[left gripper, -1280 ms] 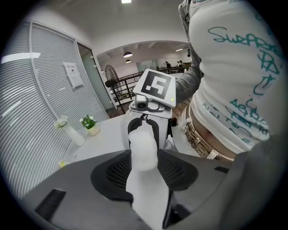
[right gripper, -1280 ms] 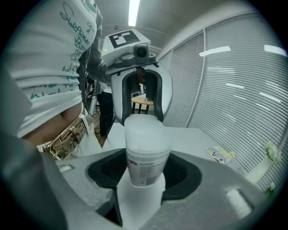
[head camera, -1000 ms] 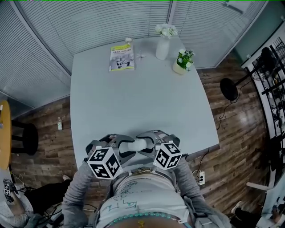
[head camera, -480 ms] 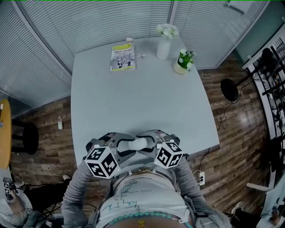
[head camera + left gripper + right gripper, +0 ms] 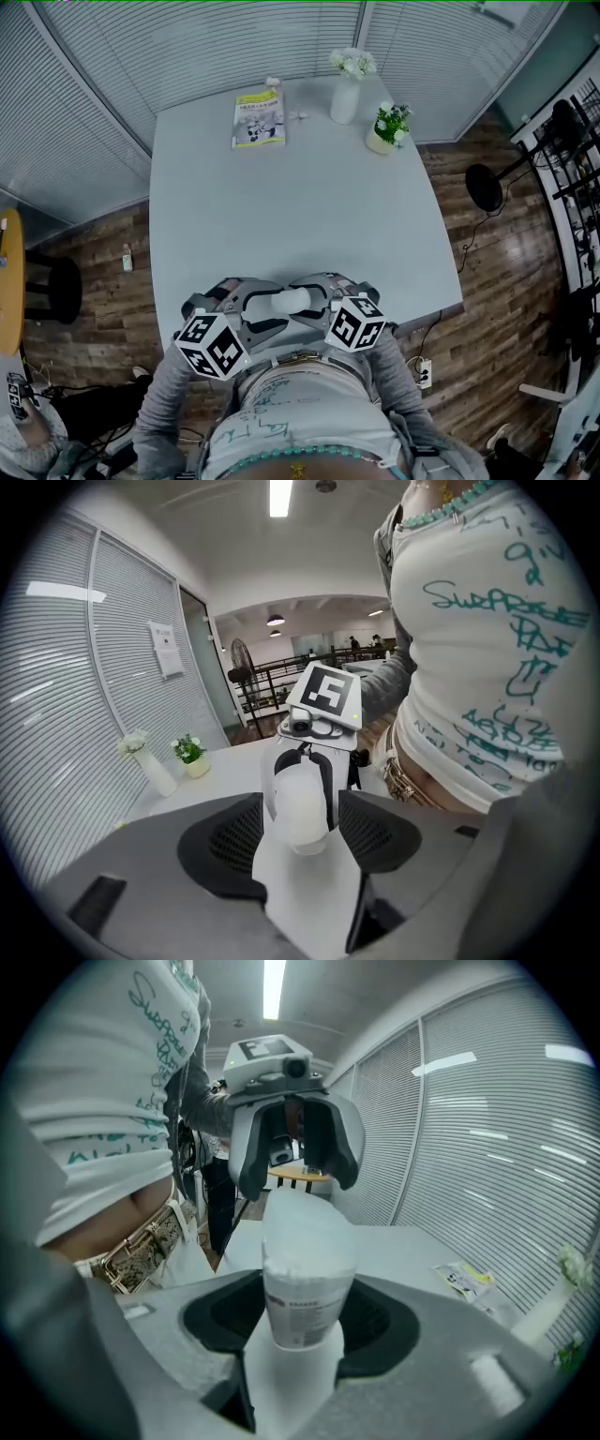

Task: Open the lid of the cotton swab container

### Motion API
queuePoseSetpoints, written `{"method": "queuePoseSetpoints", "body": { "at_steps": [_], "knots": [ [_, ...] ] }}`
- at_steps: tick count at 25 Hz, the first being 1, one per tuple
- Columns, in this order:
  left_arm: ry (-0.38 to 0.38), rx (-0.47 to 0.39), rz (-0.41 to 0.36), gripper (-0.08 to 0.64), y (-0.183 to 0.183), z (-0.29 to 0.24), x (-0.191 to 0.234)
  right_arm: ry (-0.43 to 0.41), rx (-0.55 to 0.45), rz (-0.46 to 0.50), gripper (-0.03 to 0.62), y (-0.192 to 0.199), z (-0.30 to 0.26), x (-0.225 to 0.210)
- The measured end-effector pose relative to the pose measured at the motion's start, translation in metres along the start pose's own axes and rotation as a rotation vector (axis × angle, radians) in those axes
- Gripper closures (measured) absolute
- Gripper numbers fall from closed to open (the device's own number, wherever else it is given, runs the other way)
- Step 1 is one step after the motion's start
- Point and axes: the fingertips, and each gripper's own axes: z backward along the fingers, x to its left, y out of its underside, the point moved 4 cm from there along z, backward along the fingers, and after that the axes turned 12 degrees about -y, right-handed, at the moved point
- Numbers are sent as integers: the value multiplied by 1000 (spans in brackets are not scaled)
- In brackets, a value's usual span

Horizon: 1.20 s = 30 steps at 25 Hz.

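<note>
The swab box (image 5: 289, 302) lies level in the air between the two tools, just in front of the person's waist and over the near edge of the bench (image 5: 281, 216). The right tool (image 5: 300, 1327) is clenched on it: in the right gripper view both dark pads press the sides of the labelled end, and the rest of the box reaches away toward the other tool. The left tool (image 5: 300, 847) faces it from the opposite side, and its jaws have just been opening. The smooth rounded end of the box stands between them, but the left gripper view shows the pads spread wide and not squeezing it, so this tool has let go of that end. Whether the lid has come away from the box cannot be told in any view. Both tools tilt downward and point at each other, their marker cubes toward the person. At the far edge of the bench, well apart from the box, lie a booklet (image 5: 257, 120), a white vase (image 5: 344, 101) with pale flowers, and just to its right a small potted plant (image 5: 384, 131).
</note>
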Motion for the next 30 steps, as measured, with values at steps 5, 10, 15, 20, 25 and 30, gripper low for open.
{"method": "queuePoseSetpoints", "body": {
  "at_steps": [5,10,15,20,25,30],
  "knots": [
    [-64,-3,-81,314,-1,0,-3,11,-14,-25,362,1,2,-1],
    [-101,0,-90,383,-1,2,-5,31,-14,-36,362,2,5,-2],
    [-118,8,-84,440,-2,2,-4,40,-22,-38,362,2,8,-2],
    [-130,-1,-73,452,-3,4,-1,48,-26,-24,362,2,10,-3],
    [-171,-42,-43,480,-9,11,11,51,-56,-20,364,0,13,-8],
    [-217,-70,-25,494,-13,18,26,35,-100,-22,365,-5,13,-8]
  ]
}}
